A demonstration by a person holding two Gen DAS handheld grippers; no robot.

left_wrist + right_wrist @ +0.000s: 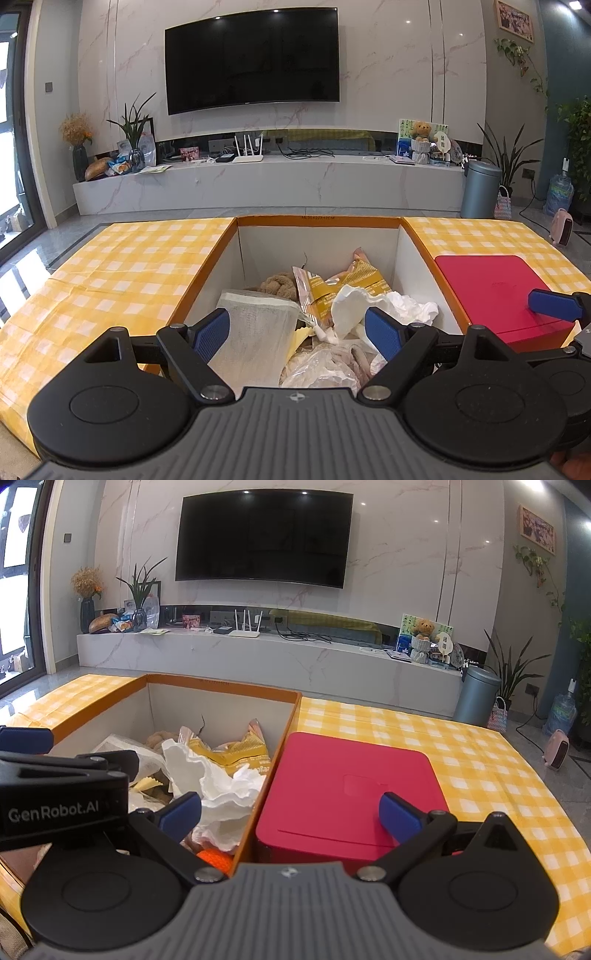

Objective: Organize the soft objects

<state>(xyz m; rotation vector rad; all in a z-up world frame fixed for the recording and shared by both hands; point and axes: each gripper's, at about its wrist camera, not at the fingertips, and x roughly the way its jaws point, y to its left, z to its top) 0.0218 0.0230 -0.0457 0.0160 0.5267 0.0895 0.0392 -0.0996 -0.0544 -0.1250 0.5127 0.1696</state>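
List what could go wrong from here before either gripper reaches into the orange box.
1. The left gripper hangs open over a jumble: the mesh bag, crumpled white paper and clear plastic bag overlap, so a pinch may drag up several together.
2. The right gripper straddles the orange box wall and the red box; lowering it could strike either edge.

A matt cardboard box [216, 266] is seen holding a coarse mesh bag [255, 328], glossy foil wrappers [343, 284] and crumpled paper [354, 306]. The red box [347, 790] is smooth and matt.
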